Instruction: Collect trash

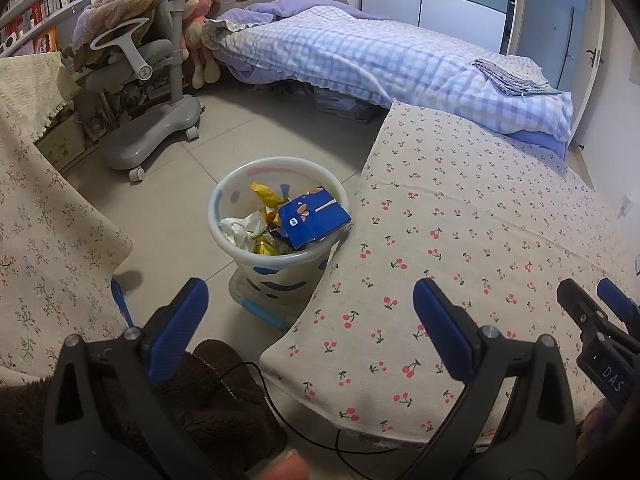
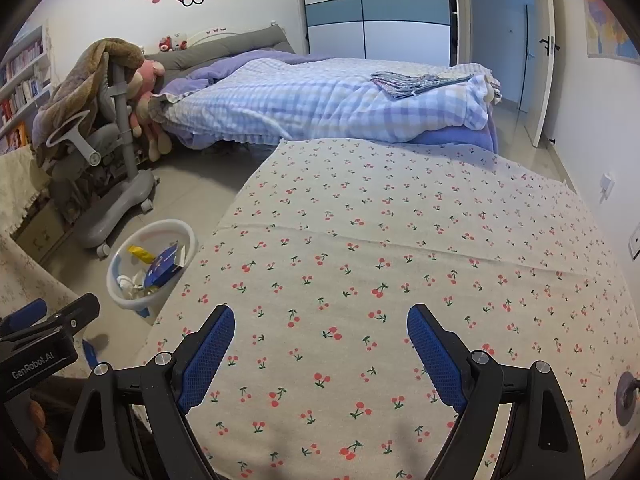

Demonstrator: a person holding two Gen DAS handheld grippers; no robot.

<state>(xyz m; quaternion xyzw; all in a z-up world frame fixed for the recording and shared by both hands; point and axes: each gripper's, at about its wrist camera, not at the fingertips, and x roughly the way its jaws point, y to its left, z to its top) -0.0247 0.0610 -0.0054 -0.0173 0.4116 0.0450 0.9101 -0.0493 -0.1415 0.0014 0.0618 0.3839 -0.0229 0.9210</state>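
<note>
A white trash bin (image 1: 256, 268) with blue marks stands on the floor beside the cherry-print table (image 1: 460, 240). It holds a blue carton (image 1: 312, 222), yellow wrappers (image 1: 266, 196) and white crumpled paper (image 1: 240, 230). My left gripper (image 1: 310, 316) is open and empty, above the table's left edge, just in front of the bin. My right gripper (image 2: 320, 352) is open and empty over the tablecloth (image 2: 400, 240). The bin (image 2: 120, 296) with the carton (image 2: 166, 266) shows at the left in the right wrist view. The right gripper shows in the left wrist view (image 1: 600, 304).
A grey wheeled chair (image 1: 156, 120) draped with a brown blanket stands beyond the bin. A bed with a checked quilt (image 1: 360, 52) lies behind. A floral-covered surface (image 1: 48, 240) is at the left. A black cable (image 1: 280, 412) hangs near the table edge.
</note>
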